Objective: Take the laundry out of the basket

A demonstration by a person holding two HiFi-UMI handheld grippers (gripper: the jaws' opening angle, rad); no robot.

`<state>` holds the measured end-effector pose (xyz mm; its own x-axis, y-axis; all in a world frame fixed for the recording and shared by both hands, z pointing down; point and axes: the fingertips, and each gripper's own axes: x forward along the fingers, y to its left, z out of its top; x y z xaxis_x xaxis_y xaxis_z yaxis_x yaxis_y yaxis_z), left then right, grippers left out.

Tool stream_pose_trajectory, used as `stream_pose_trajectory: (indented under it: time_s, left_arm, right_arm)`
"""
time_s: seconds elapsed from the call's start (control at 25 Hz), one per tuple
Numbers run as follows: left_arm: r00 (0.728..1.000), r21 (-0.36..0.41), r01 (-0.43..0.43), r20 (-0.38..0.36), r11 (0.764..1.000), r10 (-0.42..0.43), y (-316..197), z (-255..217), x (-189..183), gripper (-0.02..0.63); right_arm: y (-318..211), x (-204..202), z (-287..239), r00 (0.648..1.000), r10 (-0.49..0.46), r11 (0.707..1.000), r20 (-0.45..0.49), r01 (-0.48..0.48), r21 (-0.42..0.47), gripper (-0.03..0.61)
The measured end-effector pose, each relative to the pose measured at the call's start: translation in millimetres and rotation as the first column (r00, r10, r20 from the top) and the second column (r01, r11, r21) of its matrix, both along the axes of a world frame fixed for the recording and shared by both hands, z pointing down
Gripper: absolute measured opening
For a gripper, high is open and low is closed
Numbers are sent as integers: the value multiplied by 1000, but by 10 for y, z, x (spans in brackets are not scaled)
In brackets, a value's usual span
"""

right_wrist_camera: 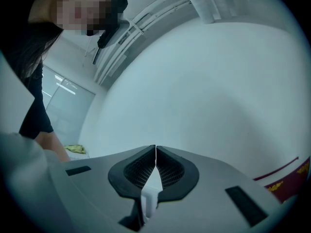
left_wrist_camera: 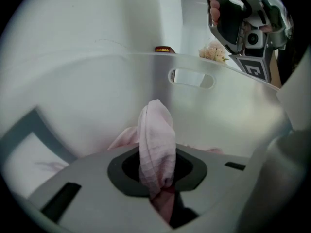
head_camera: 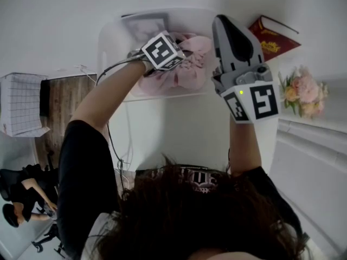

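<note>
A white laundry basket (head_camera: 108, 42) stands at the table's far side with pink laundry (head_camera: 187, 64) heaped in it. My left gripper (head_camera: 176, 58) reaches down into it, its marker cube on top. In the left gripper view the jaws (left_wrist_camera: 158, 171) are shut on a fold of pink cloth (left_wrist_camera: 156, 137), which stands up between the pads in front of the basket's inner wall (left_wrist_camera: 112, 91). My right gripper (head_camera: 226, 23) is held up beside the basket, to its right. Its pads (right_wrist_camera: 155, 157) meet with nothing between them.
A red book (head_camera: 274, 37) lies at the back right and pink flowers (head_camera: 303, 91) at the right edge. A white, grey-edged flat item (left_wrist_camera: 29, 147) lies in the basket's left part. A handle hole (left_wrist_camera: 192, 78) pierces the far wall. A person (head_camera: 21, 199) sits at lower left.
</note>
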<state>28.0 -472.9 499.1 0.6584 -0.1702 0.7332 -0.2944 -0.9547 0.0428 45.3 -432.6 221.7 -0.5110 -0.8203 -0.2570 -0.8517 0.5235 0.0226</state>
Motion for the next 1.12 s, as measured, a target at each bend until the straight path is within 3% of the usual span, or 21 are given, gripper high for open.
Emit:
stream_pose_trajectory:
  time_s: [0.4,0.64,0.84,1.12]
  left_arm:
    - [994,121,105,-29,987,-103,-130,-395,-109,71]
    - [971,169,215,-143,962,-192,-220,-866,-204,69]
    - [958,195,253,-185,947,-218,-196,-1230,-227,69]
    - [919,214,346,-275,914,-283,-190,-1683,-257,69]
  right_arm:
    - [18,7,-10,1000,15,1000,-4,-15,-9,28]
    - [11,-20,-37,999,32,999,-9,-33,-21,28]
    - [19,-20,-71,998,48,999,-30,-49,-20,28]
    - [-14,1,-92,996,83,995,-45,-85,-43,28]
